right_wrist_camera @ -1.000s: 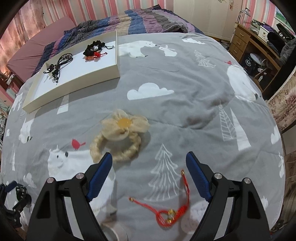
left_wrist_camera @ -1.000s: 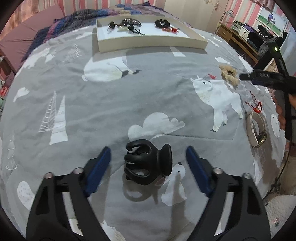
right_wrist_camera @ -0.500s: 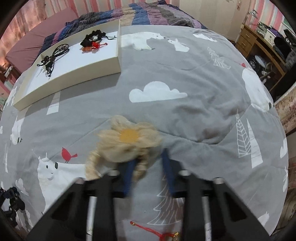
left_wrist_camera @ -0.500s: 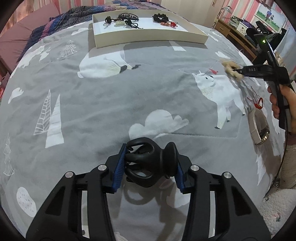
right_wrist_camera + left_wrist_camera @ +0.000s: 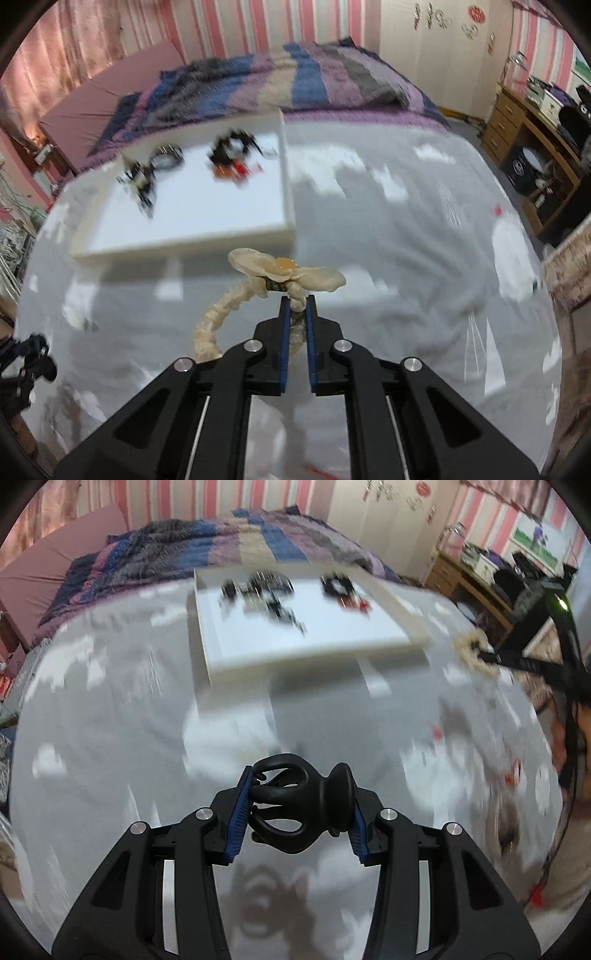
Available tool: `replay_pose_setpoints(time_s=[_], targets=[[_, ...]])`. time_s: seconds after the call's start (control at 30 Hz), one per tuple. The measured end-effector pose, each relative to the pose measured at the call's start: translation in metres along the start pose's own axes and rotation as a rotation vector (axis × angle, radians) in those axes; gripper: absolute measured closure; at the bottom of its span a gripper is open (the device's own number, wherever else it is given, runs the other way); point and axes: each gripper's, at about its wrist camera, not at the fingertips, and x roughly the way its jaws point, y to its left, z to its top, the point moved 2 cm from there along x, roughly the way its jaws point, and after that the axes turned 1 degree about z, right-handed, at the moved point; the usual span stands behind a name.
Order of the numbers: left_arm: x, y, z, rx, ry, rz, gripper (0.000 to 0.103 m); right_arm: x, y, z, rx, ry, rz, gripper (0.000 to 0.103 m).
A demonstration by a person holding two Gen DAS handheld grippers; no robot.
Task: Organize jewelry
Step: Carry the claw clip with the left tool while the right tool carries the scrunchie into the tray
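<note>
Left gripper [image 5: 297, 808] clamps hair claw [image 5: 301, 805] | right gripper [image 5: 296, 314] closing, pinching scrunchie [image 5: 258, 284]

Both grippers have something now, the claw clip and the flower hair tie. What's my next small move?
Probably carry both forward over the white tray before releasing. The left gripper is clamped on the black claw clip, the right gripper is closing on the flower hair tie, both clear of the blanket.

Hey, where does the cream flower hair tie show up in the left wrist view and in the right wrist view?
Left wrist view: hair tie at far right, held by the right gripper, right of the white tray.
Right wrist view: centre, pinched in the right gripper, just below the tray's near edge.
Shared landmark: the white tray.
</note>
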Motion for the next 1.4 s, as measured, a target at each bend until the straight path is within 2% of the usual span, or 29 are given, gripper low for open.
replay_pose_setpoints(time_s=[0.2, 0.27, 0.43, 0.63, 0.77, 0.9, 1.13, 1.17, 1.23, 1.27, 1.4], targets=[[0.027, 0.019, 0.097, -0.061, -0.051, 0.055, 0.059, 0.01, 0.032, 0.054, -0.013, -0.014, 0.042, 0.095], [0.039, 0.026, 0.119, -0.09, -0.049, 0.079, 0.059, 0.022, 0.046, 0.074, -0.022, -0.007, 0.052, 0.095], [0.101, 0.042, 0.163, -0.156, 0.037, 0.105, 0.059, 0.065, 0.078, 0.103, -0.042, 0.037, 0.07, 0.095], [0.149, 0.048, 0.16, -0.191, 0.075, 0.113, 0.059, 0.128, 0.102, 0.119, -0.025, 0.07, 0.079, 0.095], [0.165, 0.05, 0.156, -0.212, 0.088, 0.104, 0.059, 0.149, 0.11, 0.116, -0.04, 0.082, 0.065, 0.095], [0.166, 0.043, 0.155, -0.178, 0.079, 0.129, 0.058, 0.157, 0.114, 0.112, -0.066, 0.09, 0.051, 0.095], [0.165, 0.044, 0.155, -0.184, 0.077, 0.129, 0.056, 0.157, 0.12, 0.111, -0.104, 0.102, 0.031, 0.086], [0.163, 0.044, 0.154, -0.185, 0.077, 0.133, 0.054, 0.155, 0.12, 0.112, -0.103, 0.099, 0.025, 0.083], [0.159, 0.04, 0.154, -0.176, 0.069, 0.136, 0.049, 0.149, 0.116, 0.112, -0.095, 0.084, 0.023, 0.063], [0.157, 0.038, 0.155, -0.172, 0.063, 0.141, 0.044, 0.146, 0.114, 0.113, -0.09, 0.075, 0.025, 0.06], [0.134, 0.03, 0.155, -0.162, 0.021, 0.152, 0.026, 0.126, 0.103, 0.116, -0.056, 0.057, 0.043, 0.06]])
